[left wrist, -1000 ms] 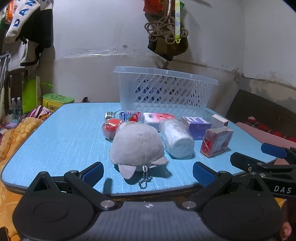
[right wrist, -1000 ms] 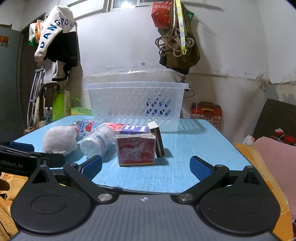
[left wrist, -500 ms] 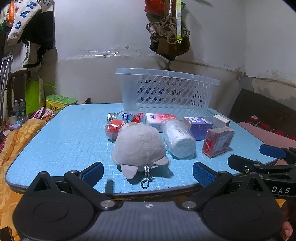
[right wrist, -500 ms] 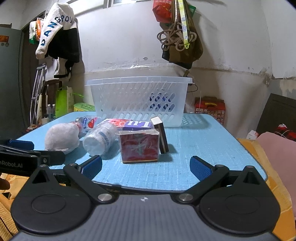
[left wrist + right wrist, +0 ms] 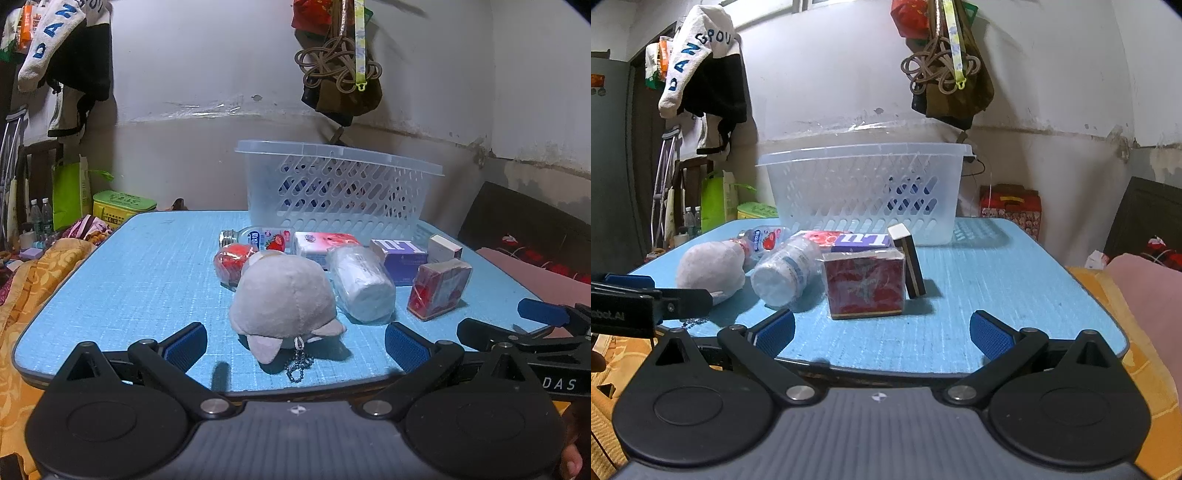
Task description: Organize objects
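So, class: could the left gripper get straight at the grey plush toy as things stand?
Probably yes. The left gripper is open, and the grey plush toy lies nearest it on the blue table, with nothing between.

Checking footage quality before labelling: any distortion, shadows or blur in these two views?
Left wrist view: fisheye bends the wall line, and the plush toy casts a dark shadow toward the camera. Right wrist view: the basket is sharp, and the frame corners are vignetted black.

Basket [image 5: 338, 186] behind clustered items, plush toy [image 5: 282, 295] frontmost, table [image 5: 122, 280] beneath.
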